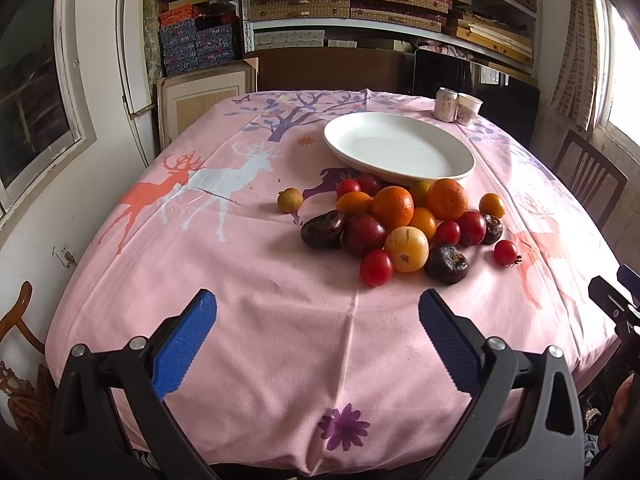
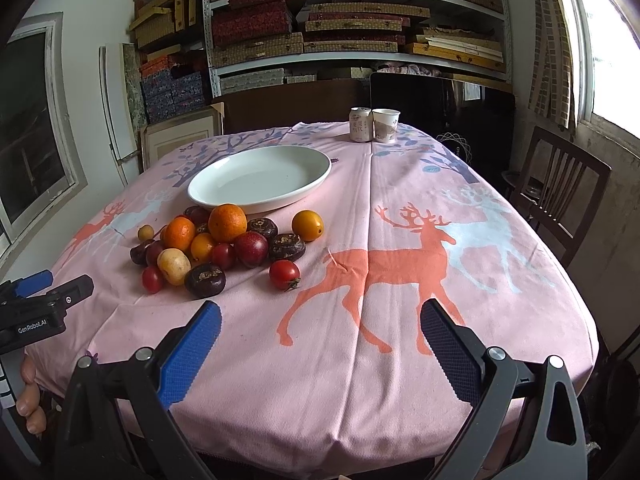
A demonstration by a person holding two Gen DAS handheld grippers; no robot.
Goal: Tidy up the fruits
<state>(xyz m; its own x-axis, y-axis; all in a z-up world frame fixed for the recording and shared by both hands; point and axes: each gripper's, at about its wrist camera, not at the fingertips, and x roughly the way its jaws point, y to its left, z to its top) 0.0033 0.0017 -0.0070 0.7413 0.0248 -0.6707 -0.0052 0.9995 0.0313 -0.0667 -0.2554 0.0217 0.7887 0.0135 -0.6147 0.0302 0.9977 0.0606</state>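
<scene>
A heap of fruit lies on the pink tablecloth: oranges, red cherry tomatoes, dark plums, a yellow fruit. It also shows in the right wrist view. An empty white oval plate sits just behind the heap, also seen in the right wrist view. One small yellow-green fruit lies apart to the left. A lone tomato lies on the right of the heap. My left gripper is open and empty near the front edge. My right gripper is open and empty, right of the heap.
A drinks can and a paper cup stand at the table's far edge. A wooden chair stands to the right. Shelves of boxes fill the back wall. The left gripper's body shows at the left edge.
</scene>
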